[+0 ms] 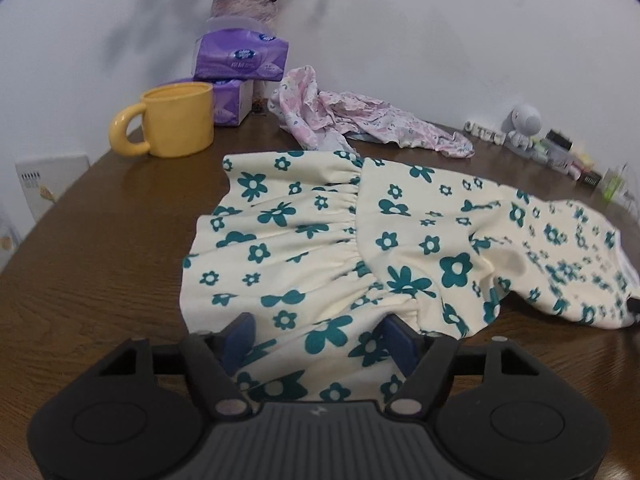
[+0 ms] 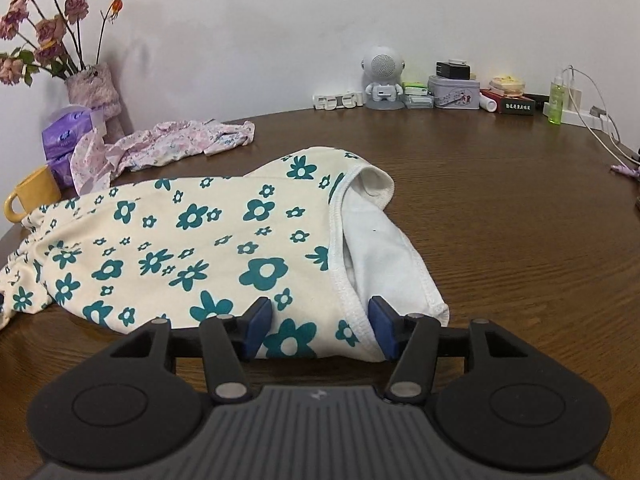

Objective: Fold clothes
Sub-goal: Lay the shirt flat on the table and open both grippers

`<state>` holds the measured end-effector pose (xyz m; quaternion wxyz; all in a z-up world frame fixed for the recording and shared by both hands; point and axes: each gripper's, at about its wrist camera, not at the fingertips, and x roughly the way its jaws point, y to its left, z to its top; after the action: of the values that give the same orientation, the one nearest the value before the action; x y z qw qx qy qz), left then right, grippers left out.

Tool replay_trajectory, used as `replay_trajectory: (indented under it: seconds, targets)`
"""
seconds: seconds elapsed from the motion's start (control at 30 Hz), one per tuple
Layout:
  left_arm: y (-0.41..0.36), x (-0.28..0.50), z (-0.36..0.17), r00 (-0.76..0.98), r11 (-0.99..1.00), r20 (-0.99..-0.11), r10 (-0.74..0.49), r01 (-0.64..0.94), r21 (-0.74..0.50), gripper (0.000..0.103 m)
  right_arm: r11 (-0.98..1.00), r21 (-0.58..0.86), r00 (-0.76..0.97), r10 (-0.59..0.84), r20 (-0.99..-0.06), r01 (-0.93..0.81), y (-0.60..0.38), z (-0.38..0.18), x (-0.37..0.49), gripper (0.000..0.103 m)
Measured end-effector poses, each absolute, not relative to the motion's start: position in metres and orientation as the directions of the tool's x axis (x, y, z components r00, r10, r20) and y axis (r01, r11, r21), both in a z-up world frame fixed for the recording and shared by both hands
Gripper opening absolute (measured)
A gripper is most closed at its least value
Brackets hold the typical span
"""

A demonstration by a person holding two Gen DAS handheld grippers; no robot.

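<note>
The left gripper (image 1: 318,336) stands open over the dress (image 1: 340,240) skirt hem. The right gripper (image 2: 320,320) stands open, straddling its neck edge on the table (image 2: 500,200).

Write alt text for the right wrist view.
An open gripper straddles the near edge of a cream dress with teal flowers, spread on a brown wooden table. A crumpled pink garment, a yellow mug and dried flowers sit behind.

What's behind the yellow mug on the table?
Behind the yellow mug sit stacked purple tissue packs, the lower pack partly hidden by it. Further back stands a fuzzy vase.
</note>
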<state>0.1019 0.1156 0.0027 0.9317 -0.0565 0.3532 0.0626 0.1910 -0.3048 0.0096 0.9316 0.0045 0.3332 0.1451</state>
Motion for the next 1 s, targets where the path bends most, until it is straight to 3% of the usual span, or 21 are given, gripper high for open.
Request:
replay_trajectory:
  seconds: [0.1, 0.17, 0.27, 0.67, 1.0]
  targets:
    - [0.109, 0.101, 0.002, 0.750, 0.991, -0.657, 0.078, -0.127, -0.028, 0.037, 0.957, 0.075, 0.738, 0.264, -0.621, -0.279, -0.304, 0.008, 0.191, 0.032]
    - [0.107, 0.100, 0.003, 0.748, 0.995, -0.660, 0.067, -0.098, -0.010, 0.016, 0.955, 0.084, 0.740, 0.274, -0.614, -0.284, -0.307, 0.009, 0.190, 0.021]
    - [0.104, 0.100, 0.005, 0.742, 0.998, -0.667, 0.062, -0.055, 0.032, 0.009, 0.949, 0.123, 0.733, 0.304, -0.609, -0.291, -0.317, 0.014, 0.192, 0.014]
    - [0.102, 0.100, 0.009, 0.696, 0.972, -0.692, 0.192, -0.035, 0.234, 0.006, 0.929, 0.107, 0.711, 0.342, -0.615, -0.355, -0.333, 0.018, 0.198, 0.011]
    - [0.094, 0.106, 0.011, 0.661, 0.962, -0.706, 0.252, -0.090, 0.259, 0.009, 0.892, 0.205, 0.685, 0.442, -0.579, -0.402, -0.352, 0.004, 0.200, 0.012]
